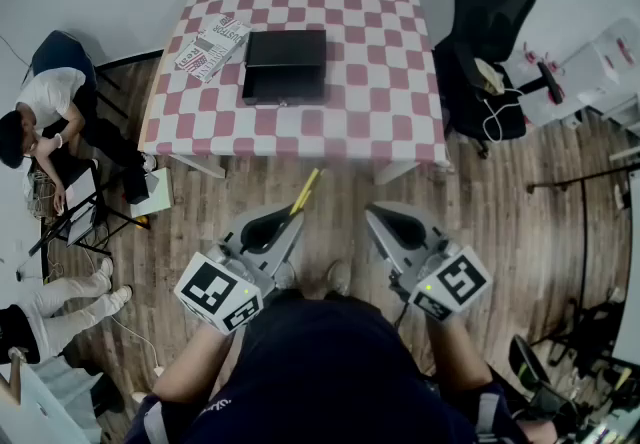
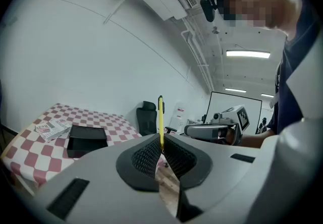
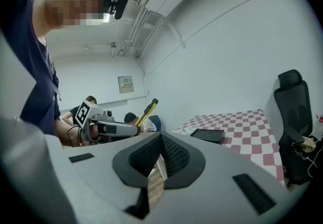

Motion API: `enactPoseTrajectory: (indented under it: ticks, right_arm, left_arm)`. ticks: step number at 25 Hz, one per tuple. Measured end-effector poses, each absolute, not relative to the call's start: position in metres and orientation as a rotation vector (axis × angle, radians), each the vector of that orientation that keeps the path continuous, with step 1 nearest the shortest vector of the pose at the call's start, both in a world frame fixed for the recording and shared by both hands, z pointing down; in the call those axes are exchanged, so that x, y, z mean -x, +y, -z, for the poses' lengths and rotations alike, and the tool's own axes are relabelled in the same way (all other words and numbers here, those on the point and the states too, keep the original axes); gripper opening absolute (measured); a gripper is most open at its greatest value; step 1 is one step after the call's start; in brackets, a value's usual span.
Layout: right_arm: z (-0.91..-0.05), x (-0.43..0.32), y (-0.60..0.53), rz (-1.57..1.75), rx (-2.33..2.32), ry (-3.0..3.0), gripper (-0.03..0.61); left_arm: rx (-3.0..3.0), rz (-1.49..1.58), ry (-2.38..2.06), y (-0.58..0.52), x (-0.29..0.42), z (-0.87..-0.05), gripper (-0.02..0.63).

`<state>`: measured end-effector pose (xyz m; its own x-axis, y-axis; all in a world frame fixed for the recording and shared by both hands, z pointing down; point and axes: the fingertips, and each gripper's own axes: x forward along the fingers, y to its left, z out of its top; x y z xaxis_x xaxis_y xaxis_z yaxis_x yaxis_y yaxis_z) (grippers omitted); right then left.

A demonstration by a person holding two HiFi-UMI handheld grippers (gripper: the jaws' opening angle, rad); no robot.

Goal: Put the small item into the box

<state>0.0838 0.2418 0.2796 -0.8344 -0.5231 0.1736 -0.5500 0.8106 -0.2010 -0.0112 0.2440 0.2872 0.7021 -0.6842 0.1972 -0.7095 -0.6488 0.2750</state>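
My left gripper (image 1: 288,223) is shut on a thin yellow pen (image 1: 305,190) with a black cap. The pen sticks out forward past the jaw tips and stands upright in the left gripper view (image 2: 161,119). My right gripper (image 1: 377,219) hangs beside it, shut with nothing between its jaws (image 3: 160,140). Both are held over the wooden floor, short of the table. A black open box (image 1: 285,65) lies on the checkered table (image 1: 370,42), left of centre; it also shows in both gripper views (image 2: 86,139) (image 3: 208,135).
A red-and-white printed package (image 1: 212,47) lies left of the black box. A black office chair (image 1: 487,42) stands right of the table. Two people sit on the floor at the left (image 1: 40,112). A white machine (image 1: 600,67) and cables sit at the right.
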Motion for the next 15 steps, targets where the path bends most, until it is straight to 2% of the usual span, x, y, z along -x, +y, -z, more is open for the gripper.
enactPoseTrajectory:
  ticks: [15]
  right_arm:
    - [-0.28, -0.124, 0.264, -0.374, -0.761, -2.907, 0.015]
  left_arm:
    - [-2.546, -0.113, -1.162, 0.267, -0.033, -0.287, 0.046]
